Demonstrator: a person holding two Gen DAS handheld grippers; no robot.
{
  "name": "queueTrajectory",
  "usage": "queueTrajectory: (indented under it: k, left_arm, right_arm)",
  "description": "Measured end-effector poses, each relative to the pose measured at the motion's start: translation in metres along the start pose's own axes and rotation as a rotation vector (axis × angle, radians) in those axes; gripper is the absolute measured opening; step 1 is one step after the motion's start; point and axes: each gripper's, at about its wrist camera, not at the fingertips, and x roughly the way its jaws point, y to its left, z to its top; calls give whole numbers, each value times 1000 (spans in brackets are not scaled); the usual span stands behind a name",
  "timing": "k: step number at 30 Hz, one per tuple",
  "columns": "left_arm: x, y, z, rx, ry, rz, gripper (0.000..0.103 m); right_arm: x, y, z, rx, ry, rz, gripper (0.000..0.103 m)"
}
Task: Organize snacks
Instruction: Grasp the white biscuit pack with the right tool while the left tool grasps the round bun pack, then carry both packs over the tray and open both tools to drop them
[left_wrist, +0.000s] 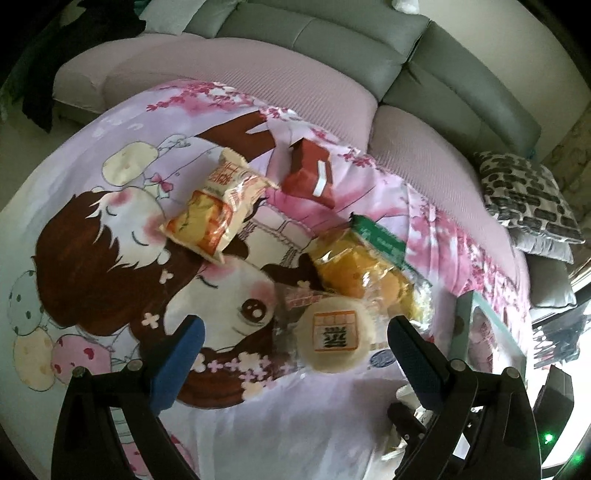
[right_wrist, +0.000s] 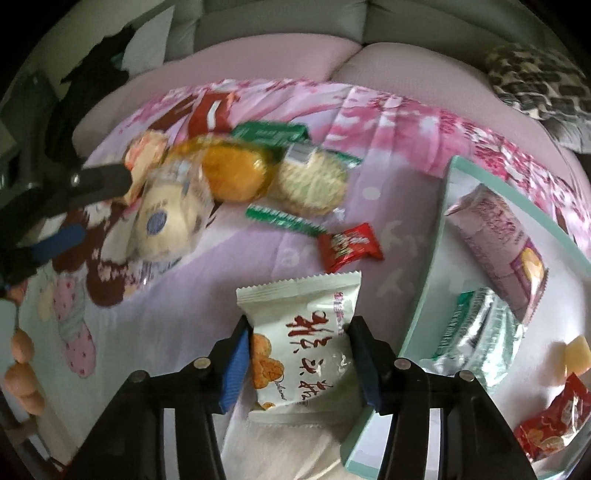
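Bedsheet; tray (right_wrist: 424, 295) with wrapped snacks (right_wrist: 498, 251)

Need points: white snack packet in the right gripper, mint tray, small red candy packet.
white snack packet (right_wrist: 306, 332), right wrist view, middle of its printed front.
mint tray (right_wrist: 424, 280), right wrist view, its left wall.
small red candy packet (right_wrist: 349, 245), right wrist view, centre of the wrapper.

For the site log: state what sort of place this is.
Probably a home living room: a grey sofa with a patterned cushion stands behind a surface draped in a cartoon-print cloth strewn with packaged snacks.
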Motion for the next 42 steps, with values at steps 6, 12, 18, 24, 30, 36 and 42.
queueTrajectory:
  k: [6,12,18,24,30,36,42]
  left_arm:
    - [2,-3,2,-21,-31,-26,99]
    - [17,-8,4,-26,10,-45,99]
    - [39,-8,2,-45,81,-13,99]
    - [47,-8,-3,-80,132,-58,78]
    - [43,-11,-2,-64,123,-52,68]
    - [36,-13,0,-50,101,-45,57]
    - [32,-14,0,-41,90,-28,56]
  right_arm:
    - [-13,-13,3,64,-42,7,54]
    - [-29,-16,0,92,-73,17,54]
    - [-32,-21,0,106,-80,37,54]
    - [-34,-23,0,113,-88,48,54]
    - [-37,-24,0,118,-94,57,54]
    - [-39,-26,0,125,-101,68,54]
    - [-42,-29,0,134,-109,80,54]
